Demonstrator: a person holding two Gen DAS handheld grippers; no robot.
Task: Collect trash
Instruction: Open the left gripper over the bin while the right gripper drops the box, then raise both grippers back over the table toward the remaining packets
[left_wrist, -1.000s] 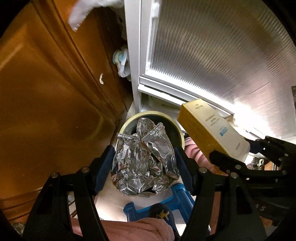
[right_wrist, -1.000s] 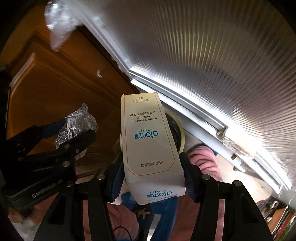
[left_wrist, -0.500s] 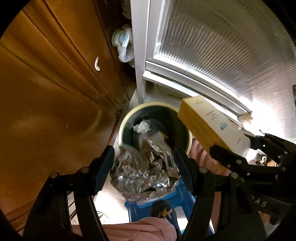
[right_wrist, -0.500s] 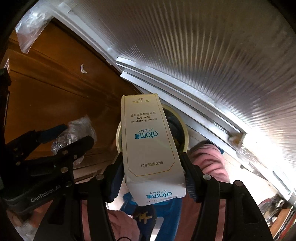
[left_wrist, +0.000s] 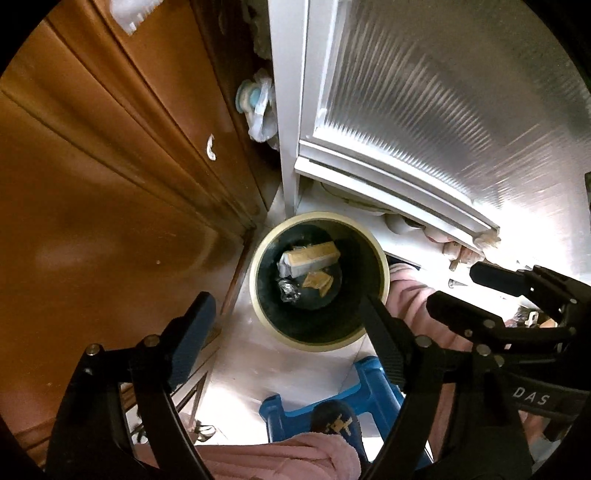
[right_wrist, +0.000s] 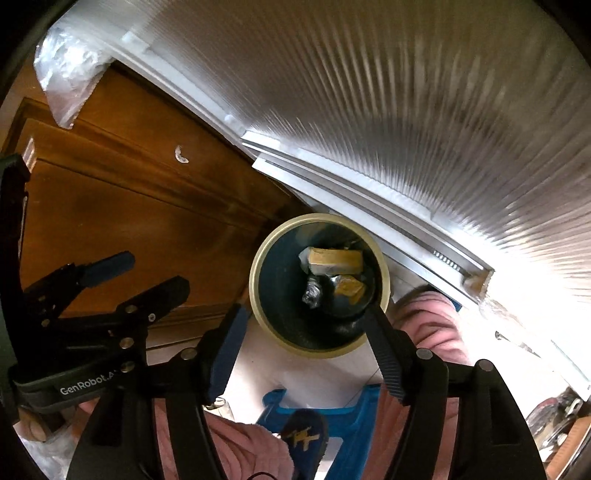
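With both sets of jaws having just sprung wide and nothing between them, the left gripper and right gripper hang over the round bin on the floor. Inside lie the yellow carton and a crumpled foil wad, apparently dropped in, so this load looks delivered. A blue stool and pink-clad legs sit below. Whether more trash remains elsewhere is beyond the frame; the bin's dark bottom hides what else it holds.
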